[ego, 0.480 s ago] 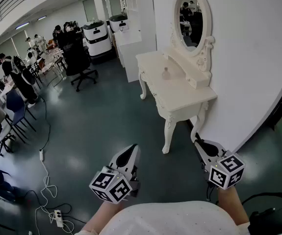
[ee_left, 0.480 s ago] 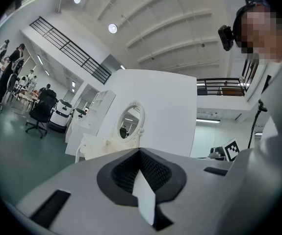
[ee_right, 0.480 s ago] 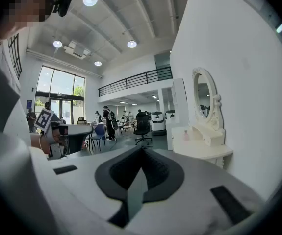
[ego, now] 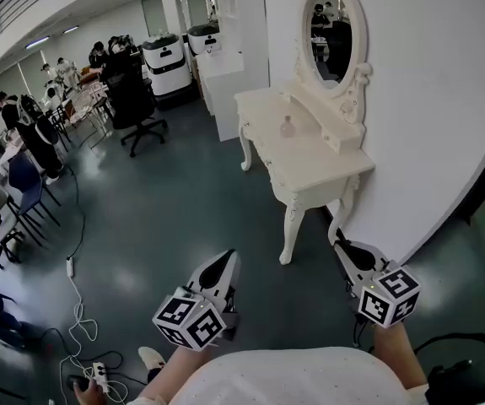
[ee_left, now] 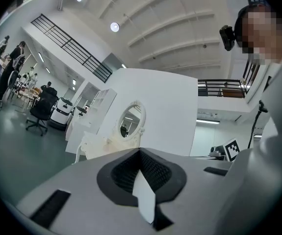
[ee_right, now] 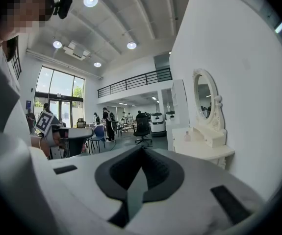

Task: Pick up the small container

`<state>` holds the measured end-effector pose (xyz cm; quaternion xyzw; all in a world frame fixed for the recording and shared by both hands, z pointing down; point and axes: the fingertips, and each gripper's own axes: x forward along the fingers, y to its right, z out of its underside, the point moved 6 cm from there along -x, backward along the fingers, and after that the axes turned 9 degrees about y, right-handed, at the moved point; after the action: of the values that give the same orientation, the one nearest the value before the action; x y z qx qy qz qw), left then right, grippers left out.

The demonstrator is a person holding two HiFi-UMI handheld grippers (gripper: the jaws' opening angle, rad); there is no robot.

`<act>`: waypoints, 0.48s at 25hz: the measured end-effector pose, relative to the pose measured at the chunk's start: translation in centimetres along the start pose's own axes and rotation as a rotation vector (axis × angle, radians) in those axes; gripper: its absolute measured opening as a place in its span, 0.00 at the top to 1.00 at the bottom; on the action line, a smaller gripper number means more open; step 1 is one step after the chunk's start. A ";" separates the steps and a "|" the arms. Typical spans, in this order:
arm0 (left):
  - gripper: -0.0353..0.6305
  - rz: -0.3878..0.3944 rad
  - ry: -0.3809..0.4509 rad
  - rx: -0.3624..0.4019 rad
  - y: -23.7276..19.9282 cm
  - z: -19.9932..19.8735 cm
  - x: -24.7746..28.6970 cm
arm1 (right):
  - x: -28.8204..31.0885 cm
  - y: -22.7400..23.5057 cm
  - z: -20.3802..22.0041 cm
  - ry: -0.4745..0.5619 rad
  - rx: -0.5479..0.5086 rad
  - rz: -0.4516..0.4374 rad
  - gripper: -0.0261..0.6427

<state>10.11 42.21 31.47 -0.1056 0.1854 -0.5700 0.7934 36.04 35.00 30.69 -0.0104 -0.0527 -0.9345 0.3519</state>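
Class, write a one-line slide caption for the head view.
Left gripper and right gripper, jaws together, face a white dressing table bearing the small container.

The left tool fills the lower frame, its jaws pressed together with nothing between them. Just above it, centre left, stands a white table bearing an oval mirror; a black office chair sits at far left

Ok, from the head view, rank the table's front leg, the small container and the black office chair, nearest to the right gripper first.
1. Table's front leg, just left of the right gripper.
2. Small container, on the tabletop beyond.
3. Black office chair, far off at the left.
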 end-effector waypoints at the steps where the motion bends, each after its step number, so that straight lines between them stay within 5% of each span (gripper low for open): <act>1: 0.94 0.002 -0.001 -0.002 -0.2 -0.1 -0.1 | 0.2 -0.2 0.0 0.001 0.001 0.001 0.96; 12: 0.94 0.061 -0.024 0.004 -2.6 -2.1 -1.8 | 1.9 -3.8 -0.3 0.044 0.029 0.027 0.96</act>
<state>6.49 43.16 30.83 -0.1050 0.1779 -0.5445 0.8129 32.14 36.56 30.11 0.0147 -0.0580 -0.9289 0.3655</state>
